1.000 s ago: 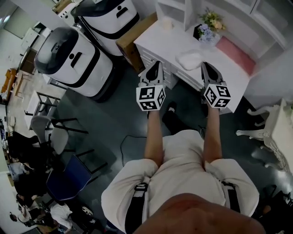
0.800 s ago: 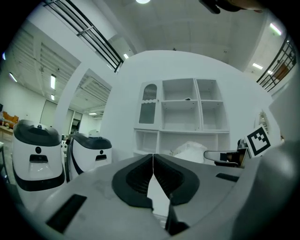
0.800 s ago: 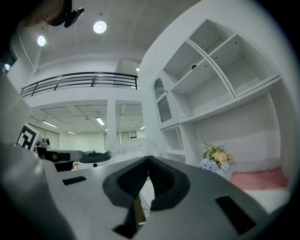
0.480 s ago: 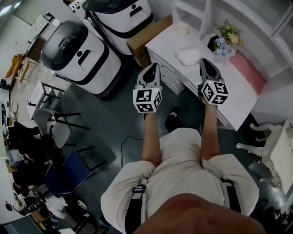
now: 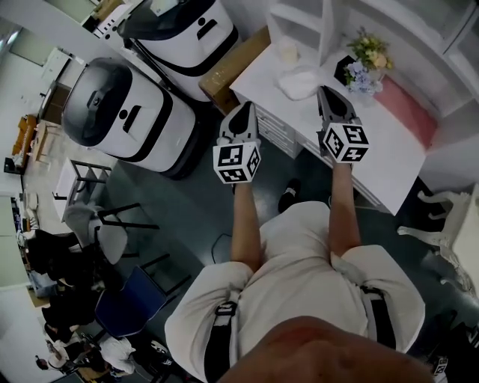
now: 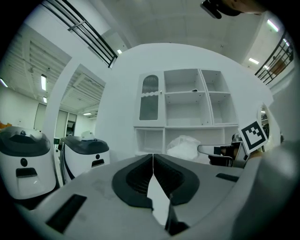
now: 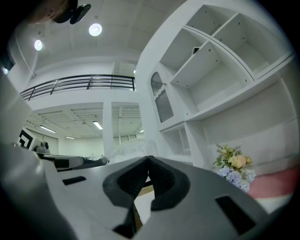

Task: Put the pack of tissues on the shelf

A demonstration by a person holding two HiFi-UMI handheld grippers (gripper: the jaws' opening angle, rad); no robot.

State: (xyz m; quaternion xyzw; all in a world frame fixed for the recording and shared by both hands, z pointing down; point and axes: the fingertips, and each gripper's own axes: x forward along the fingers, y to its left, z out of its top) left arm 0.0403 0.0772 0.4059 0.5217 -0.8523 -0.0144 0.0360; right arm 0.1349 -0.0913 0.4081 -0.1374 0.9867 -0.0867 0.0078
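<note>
The pack of tissues is a soft white bundle lying on the white desk, below the white shelf unit. My left gripper is held level short of the desk's left end, jaws shut and empty. Over the desk, just right of the pack, my right gripper is also shut and empty. The left gripper view has the pack ahead under the shelf compartments. In the right gripper view the pack lies just beyond the closed jaw tips.
A pot of flowers and a pink cloth lie on the desk right of the pack, and a small pale cup behind it. A cardboard box and two large white machines stand to the left. Chairs are behind me.
Both grippers have moved forward to the desk along with the person. The right gripper's tips now reach beside the tissue pack. Both stay shut.
</note>
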